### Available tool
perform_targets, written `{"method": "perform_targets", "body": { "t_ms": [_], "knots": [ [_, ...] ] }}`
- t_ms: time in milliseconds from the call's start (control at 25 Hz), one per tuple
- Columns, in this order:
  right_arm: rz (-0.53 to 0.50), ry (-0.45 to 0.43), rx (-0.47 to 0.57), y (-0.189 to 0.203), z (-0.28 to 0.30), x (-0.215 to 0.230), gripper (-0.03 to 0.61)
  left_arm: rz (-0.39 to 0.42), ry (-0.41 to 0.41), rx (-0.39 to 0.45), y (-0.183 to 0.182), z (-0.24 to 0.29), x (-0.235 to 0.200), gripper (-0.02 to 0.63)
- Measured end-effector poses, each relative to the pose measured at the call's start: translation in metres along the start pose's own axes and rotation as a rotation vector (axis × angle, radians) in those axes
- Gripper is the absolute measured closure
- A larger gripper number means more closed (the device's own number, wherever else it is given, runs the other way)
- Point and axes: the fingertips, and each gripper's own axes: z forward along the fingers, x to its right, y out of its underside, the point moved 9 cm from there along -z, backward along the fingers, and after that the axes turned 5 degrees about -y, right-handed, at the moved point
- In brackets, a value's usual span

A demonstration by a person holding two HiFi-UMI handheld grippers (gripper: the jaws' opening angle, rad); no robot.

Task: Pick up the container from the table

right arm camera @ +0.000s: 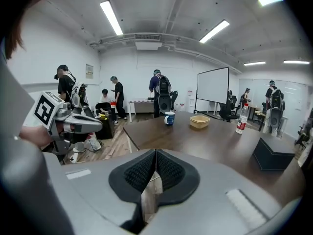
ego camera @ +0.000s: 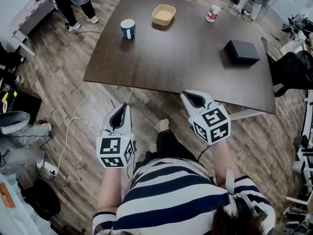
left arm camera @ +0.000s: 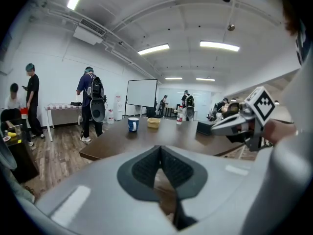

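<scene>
- We found the dark wooden table (ego camera: pixel 186 58) ahead of us, and the tan container (ego camera: pixel 164 14) sat upright on its far part, untouched.
- On the table, a blue mug (ego camera: pixel 128 28) stood to the container's left and a white bottle with a red cap (ego camera: pixel 213 12) to its right, each apart from it.
- A black box (ego camera: pixel 240 52) lay near the table's right edge, well apart from the container.
- We held the left gripper (ego camera: pixel 122 109) off the table's near edge, over the wood floor. In the left gripper view its fingers (left arm camera: pixel 146 168) met at the tips with nothing between them.
- We held the right gripper (ego camera: pixel 191 98) just at the table's near edge. In the right gripper view its fingers (right arm camera: pixel 142 173) were likewise pressed together and empty.
- From the right gripper view the container (right arm camera: pixel 199 121) stood across the table, well apart from both grippers.
- Several people stood beyond the table's far side.
</scene>
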Motion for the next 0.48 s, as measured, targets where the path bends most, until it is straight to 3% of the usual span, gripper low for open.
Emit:
{"method": "perform_targets", "body": {
  "t_ms": [480],
  "knots": [
    [-0.048,-0.031,0.017,-0.035,0.057,0.038,0.505,-0.003,-0.019,-0.001,-0.021,0.052,-0.027,0.614]
  ]
}}
